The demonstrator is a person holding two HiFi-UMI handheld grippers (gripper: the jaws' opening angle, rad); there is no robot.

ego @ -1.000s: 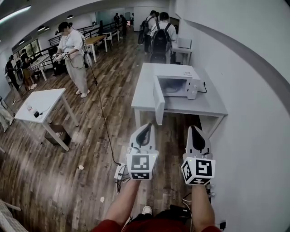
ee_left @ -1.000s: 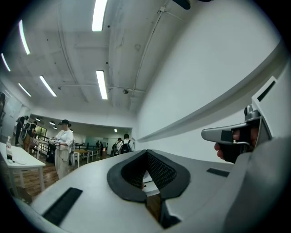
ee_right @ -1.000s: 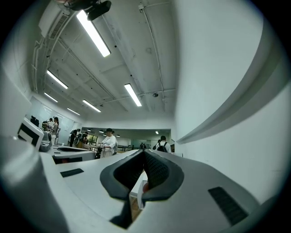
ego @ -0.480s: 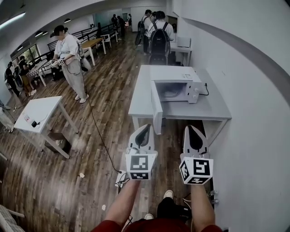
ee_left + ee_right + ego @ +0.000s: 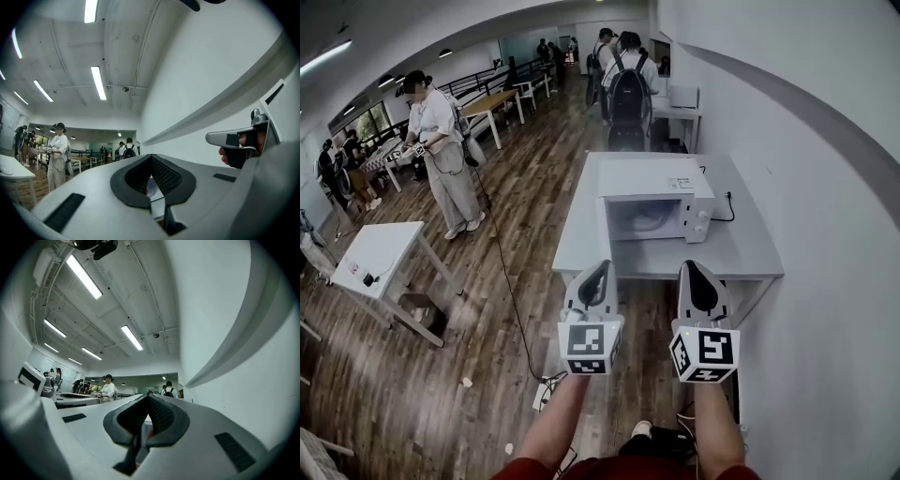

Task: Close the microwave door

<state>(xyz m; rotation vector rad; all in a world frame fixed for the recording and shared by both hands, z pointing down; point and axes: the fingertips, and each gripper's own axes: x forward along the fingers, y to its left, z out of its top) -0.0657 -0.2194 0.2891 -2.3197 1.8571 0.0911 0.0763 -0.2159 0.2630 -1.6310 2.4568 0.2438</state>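
A white microwave (image 5: 654, 190) stands on a grey table (image 5: 741, 253) against the right wall. Its cavity (image 5: 642, 219) shows from the front, with a pale plate inside. The door (image 5: 602, 225) hangs out from the left side, seen almost edge-on. My left gripper (image 5: 598, 272) and right gripper (image 5: 698, 272) are held side by side in the air, short of the table's front edge. Both are shut with nothing between the jaws. In the left gripper view the left gripper (image 5: 151, 158) points past its tips at the room; the right gripper (image 5: 147, 400) does the same in its own view.
A person (image 5: 436, 150) with grippers stands on the wooden floor at the left, trailing a cable (image 5: 508, 286) to a power strip (image 5: 542, 394). A small white table (image 5: 380, 246) sits at the left. People with backpacks (image 5: 628, 89) stand beyond the grey table.
The view has swung round to face the microwave squarely, so the door that showed broadside now looks edge-on. Both grippers keep the same shut pose in front of me.
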